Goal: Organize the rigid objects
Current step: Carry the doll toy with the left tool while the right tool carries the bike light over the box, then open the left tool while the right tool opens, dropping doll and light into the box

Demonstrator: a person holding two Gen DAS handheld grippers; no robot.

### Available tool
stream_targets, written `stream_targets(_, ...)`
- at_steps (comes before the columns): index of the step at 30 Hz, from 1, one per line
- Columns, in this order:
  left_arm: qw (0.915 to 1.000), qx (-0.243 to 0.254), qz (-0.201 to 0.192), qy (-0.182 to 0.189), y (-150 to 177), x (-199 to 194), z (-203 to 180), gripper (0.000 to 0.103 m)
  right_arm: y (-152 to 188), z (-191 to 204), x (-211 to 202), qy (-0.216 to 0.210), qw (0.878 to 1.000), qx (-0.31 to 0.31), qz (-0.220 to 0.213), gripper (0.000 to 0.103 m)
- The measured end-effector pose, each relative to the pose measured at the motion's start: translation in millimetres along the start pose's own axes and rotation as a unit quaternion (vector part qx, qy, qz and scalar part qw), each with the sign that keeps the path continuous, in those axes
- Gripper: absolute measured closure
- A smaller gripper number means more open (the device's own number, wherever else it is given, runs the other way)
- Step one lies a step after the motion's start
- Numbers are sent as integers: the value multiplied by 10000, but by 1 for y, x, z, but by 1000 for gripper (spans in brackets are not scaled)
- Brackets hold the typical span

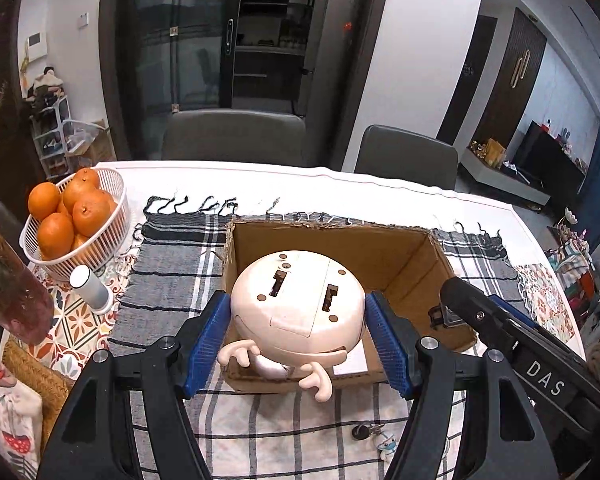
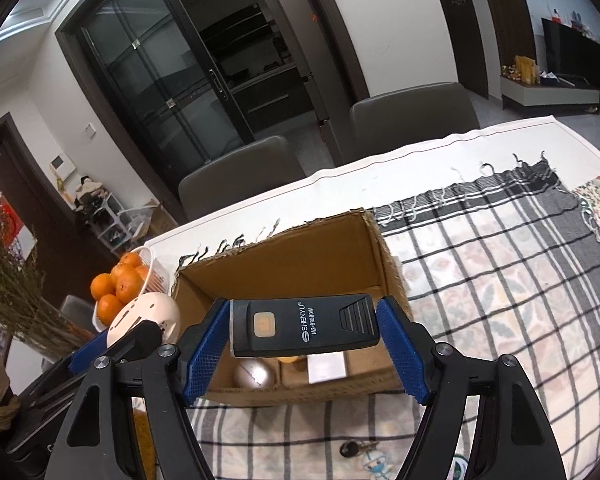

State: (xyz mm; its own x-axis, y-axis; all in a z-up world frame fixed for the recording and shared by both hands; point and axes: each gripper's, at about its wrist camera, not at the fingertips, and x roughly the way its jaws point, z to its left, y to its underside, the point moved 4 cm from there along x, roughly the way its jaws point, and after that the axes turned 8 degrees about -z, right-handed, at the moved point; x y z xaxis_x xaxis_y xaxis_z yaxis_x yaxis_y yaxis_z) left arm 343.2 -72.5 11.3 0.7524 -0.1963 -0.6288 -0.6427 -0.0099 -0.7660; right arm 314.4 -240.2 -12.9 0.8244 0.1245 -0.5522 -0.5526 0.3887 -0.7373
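Note:
My left gripper (image 1: 298,322) is shut on a cream round-headed toy figure (image 1: 298,300), bottom side up, its small arms hanging down; it hangs over the near edge of an open cardboard box (image 1: 340,240). My right gripper (image 2: 302,328) is shut on a black rectangular flashlight (image 2: 304,326) with white lettering, held crosswise above the same cardboard box (image 2: 300,256). Inside the box lie a silver round object (image 2: 256,374) and a white card (image 2: 326,366). The right gripper shows at the right of the left wrist view, and the toy (image 2: 144,316) at the left of the right wrist view.
A white basket of oranges (image 1: 72,216) and a white cylinder (image 1: 90,286) stand left of the box on the checked cloth (image 1: 172,264). A key with a small charm (image 2: 360,454) lies near the front edge. Two grey chairs (image 1: 236,138) stand behind the table.

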Motion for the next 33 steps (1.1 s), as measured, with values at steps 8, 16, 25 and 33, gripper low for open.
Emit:
stream_targets(8, 9994, -116, 321, 74, -2, 24, 2, 35, -2, -5, 22, 3, 9996, 119, 250, 28)
stream_targets(16, 9983, -165, 554, 66, -1, 40, 0, 35, -2, -13, 39, 78, 9982, 306, 504, 28)
stream_targets(25, 9995, 66, 311, -76, -2, 28, -2, 32, 2, -15, 40, 74, 9975, 348, 617, 28)
stream_targets(33, 9997, 186, 104, -114, 5, 6, -6, 31, 1, -18, 13, 274, 9987, 196, 392, 28)
